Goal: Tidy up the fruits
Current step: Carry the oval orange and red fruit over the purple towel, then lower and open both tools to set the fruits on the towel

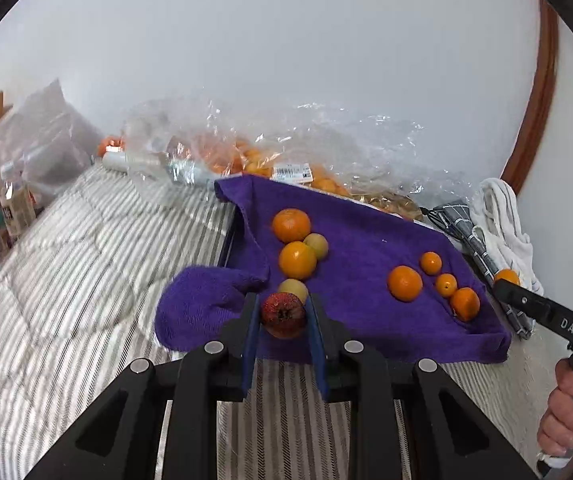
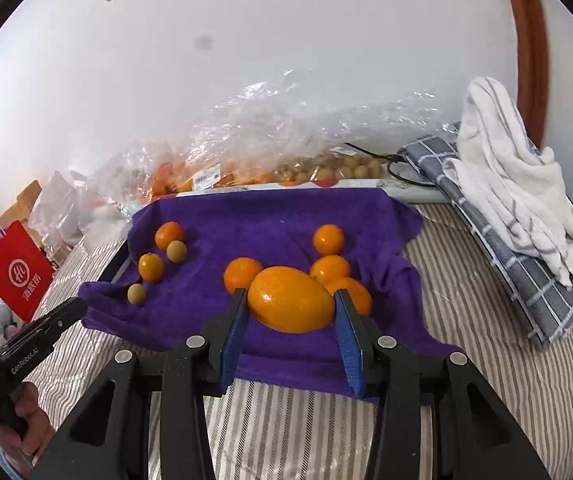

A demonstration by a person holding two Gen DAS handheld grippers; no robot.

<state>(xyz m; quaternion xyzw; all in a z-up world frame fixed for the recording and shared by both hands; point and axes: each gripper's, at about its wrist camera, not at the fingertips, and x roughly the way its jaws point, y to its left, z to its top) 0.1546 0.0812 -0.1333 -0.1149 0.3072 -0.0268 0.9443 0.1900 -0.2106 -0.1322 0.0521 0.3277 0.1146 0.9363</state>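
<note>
A purple towel lies on the striped bed. My left gripper is shut on a small red fruit above the towel's near left edge. Beyond it lie two oranges and two small yellow-green fruits. My right gripper is shut on an oval orange fruit above the towel's near right part, over a group of small oranges. The right gripper also shows in the left wrist view.
Clear plastic bags of oranges and small brown fruits lie behind the towel by the wall. Folded white and grey checked cloths sit to the right. A red paper bag stands at the left. Striped bedding surrounds the towel.
</note>
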